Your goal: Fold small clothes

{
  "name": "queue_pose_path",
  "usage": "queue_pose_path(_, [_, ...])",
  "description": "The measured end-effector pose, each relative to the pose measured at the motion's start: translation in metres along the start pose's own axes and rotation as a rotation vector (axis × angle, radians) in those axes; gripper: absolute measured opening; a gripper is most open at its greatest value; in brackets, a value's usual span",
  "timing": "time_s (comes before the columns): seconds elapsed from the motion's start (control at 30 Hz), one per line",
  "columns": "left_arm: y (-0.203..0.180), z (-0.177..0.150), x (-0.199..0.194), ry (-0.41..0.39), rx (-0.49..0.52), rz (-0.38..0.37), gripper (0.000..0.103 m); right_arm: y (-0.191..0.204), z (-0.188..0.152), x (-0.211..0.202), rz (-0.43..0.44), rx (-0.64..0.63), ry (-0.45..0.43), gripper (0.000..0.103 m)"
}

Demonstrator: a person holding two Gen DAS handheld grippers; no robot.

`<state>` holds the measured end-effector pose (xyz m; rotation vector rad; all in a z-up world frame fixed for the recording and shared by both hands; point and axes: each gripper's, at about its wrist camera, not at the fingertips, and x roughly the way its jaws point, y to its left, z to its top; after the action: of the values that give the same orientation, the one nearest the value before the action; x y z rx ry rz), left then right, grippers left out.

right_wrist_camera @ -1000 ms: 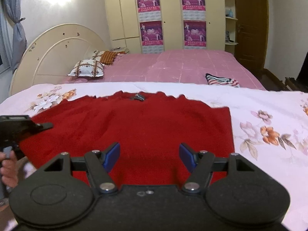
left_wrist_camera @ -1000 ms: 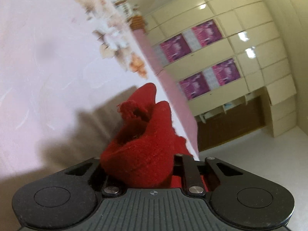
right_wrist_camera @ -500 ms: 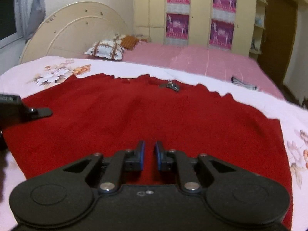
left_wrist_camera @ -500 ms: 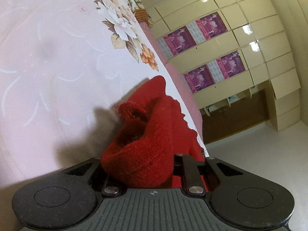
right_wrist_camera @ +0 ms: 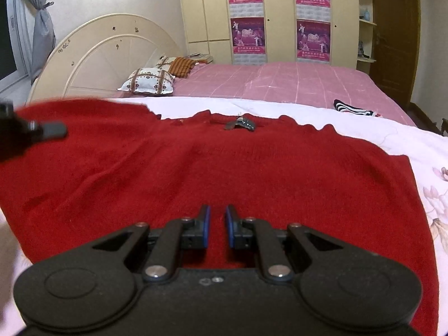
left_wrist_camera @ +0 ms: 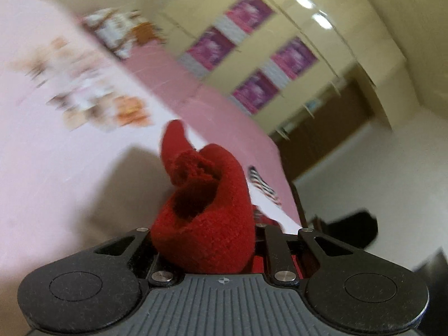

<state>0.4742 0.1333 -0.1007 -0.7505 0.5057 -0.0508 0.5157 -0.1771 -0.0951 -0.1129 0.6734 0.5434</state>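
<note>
Left claw [left_wrist_camera: 204, 232] gripping bunched red sweater [right_wrist_camera: 224, 173]; right claw [right_wrist_camera: 217, 225] nearly closed, seemingly pinching its hem, on bed [right_wrist_camera: 406, 145].

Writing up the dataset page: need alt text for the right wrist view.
A red sweater lies spread on a floral bedspread, with the right gripper low over its near hem, fingers nearly closed. The left gripper lifts the sweater's left side; pillows and a wardrobe stand behind.

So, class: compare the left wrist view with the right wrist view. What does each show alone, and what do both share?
Left only: a bunched red knitted sweater edge clamped in the left hand-held gripper.
Right only: the sweater spread flat, the right hand-held gripper nearly shut over it, and a cream arched headboard.
Both: the striped garment and purple posters.
</note>
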Motion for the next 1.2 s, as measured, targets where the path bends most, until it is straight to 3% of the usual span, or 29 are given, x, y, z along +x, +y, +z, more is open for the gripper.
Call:
queue_pose_path(0.1, [-0.047, 0.007, 0.004, 0.030, 0.139, -0.045, 0.018, -0.009, 0.000, -0.002, 0.034, 0.073, -0.004, 0.012])
queue_pose_path(0.13, [-0.063, 0.006, 0.007, 0.042, 0.188, -0.055, 0.018, -0.018, 0.001, -0.007, 0.063, 0.144, -0.008, 0.013])
queue_pose_path(0.2, [-0.096, 0.001, 0.016, 0.081, 0.277, -0.088, 0.018, -0.052, -0.001, -0.029, 0.098, 0.355, -0.067, 0.028])
queue_pose_path(0.23, [-0.109, -0.003, 0.020, 0.098, 0.308, -0.104, 0.018, -0.072, -0.004, -0.043, 0.102, 0.450, -0.107, 0.028])
queue_pose_path(0.33, [-0.157, -0.034, 0.047, 0.206, 0.425, -0.165, 0.018, -0.129, -0.019, -0.080, 0.141, 0.662, -0.180, 0.031])
queue_pose_path(0.43, [-0.187, -0.081, 0.085, 0.378, 0.503, -0.175, 0.018, -0.179, -0.040, -0.111, 0.151, 0.821, -0.219, 0.042])
queue_pose_path(0.47, [-0.195, -0.100, 0.097, 0.430, 0.537, -0.144, 0.028, -0.190, -0.048, -0.119, 0.155, 0.857, -0.229, 0.053])
queue_pose_path(0.5, [-0.200, -0.115, 0.102, 0.453, 0.566, -0.119, 0.052, -0.200, -0.055, -0.125, 0.157, 0.890, -0.235, 0.064])
queue_pose_path(0.53, [-0.207, -0.125, 0.091, 0.429, 0.596, -0.148, 0.065, -0.208, -0.063, -0.132, 0.155, 0.918, -0.241, 0.067])
queue_pose_path(0.57, [-0.212, -0.126, 0.077, 0.401, 0.602, -0.188, 0.086, -0.216, -0.070, -0.139, 0.159, 0.938, -0.249, 0.067])
queue_pose_path(0.6, [-0.213, -0.122, 0.064, 0.373, 0.589, -0.216, 0.091, -0.220, -0.076, -0.145, 0.167, 0.953, -0.254, 0.067])
queue_pose_path(0.7, [-0.199, -0.089, 0.028, 0.303, 0.483, -0.257, 0.091, -0.226, -0.086, -0.154, 0.211, 0.989, -0.264, 0.068])
queue_pose_path(0.73, [-0.189, -0.075, 0.021, 0.270, 0.452, -0.248, 0.091, -0.224, -0.087, -0.155, 0.232, 0.996, -0.262, 0.068])
queue_pose_path(0.8, [-0.162, -0.050, 0.017, 0.214, 0.435, -0.145, 0.091, -0.218, -0.085, -0.150, 0.293, 0.995, -0.244, 0.072])
queue_pose_path(0.87, [-0.140, -0.038, 0.024, 0.246, 0.414, -0.029, 0.091, -0.208, -0.080, -0.140, 0.347, 0.985, -0.195, 0.074])
queue_pose_path(1.0, [-0.111, -0.034, 0.031, 0.292, 0.429, 0.073, 0.091, -0.201, -0.072, -0.122, 0.364, 0.964, -0.117, 0.075])
queue_pose_path(1.13, [-0.101, -0.044, 0.040, 0.333, 0.428, 0.110, 0.091, -0.201, -0.066, -0.114, 0.412, 0.985, -0.092, 0.075])
queue_pose_path(1.2, [-0.095, -0.053, 0.039, 0.344, 0.412, 0.098, 0.091, -0.202, -0.054, -0.099, 0.404, 0.969, -0.029, 0.075])
